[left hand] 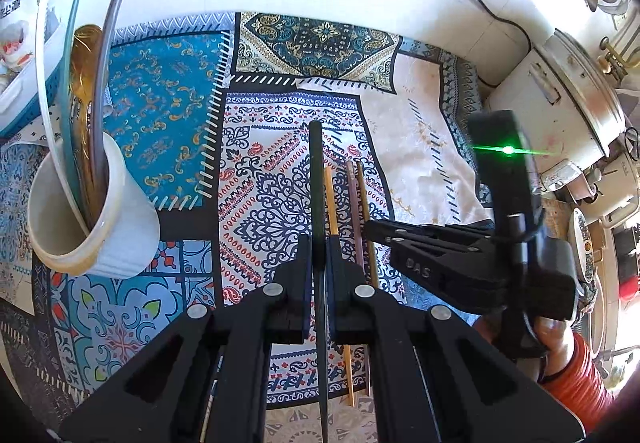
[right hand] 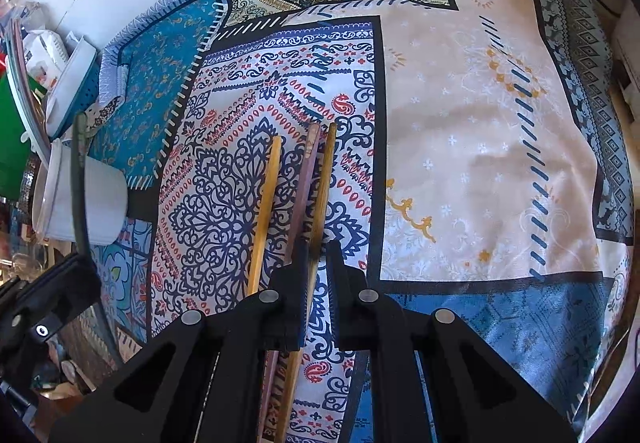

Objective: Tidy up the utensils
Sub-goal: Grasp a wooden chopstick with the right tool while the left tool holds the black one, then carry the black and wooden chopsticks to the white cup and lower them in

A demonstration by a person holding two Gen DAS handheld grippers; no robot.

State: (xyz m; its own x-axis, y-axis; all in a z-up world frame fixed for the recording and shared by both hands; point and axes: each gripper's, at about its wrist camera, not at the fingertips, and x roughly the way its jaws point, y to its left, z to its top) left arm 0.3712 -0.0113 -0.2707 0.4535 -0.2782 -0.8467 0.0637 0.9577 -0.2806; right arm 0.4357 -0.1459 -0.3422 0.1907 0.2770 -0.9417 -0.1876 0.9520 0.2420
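Left gripper: fingers closed on a dark chopstick, lifted above the patterned cloth on the counter; right gripper: fingers closed on a brown chopstick near the cloth's middle; a yellow chopstick and a purplish chopstick lie beside it; the white cup holding utensils stands toward the cloth's left edge.
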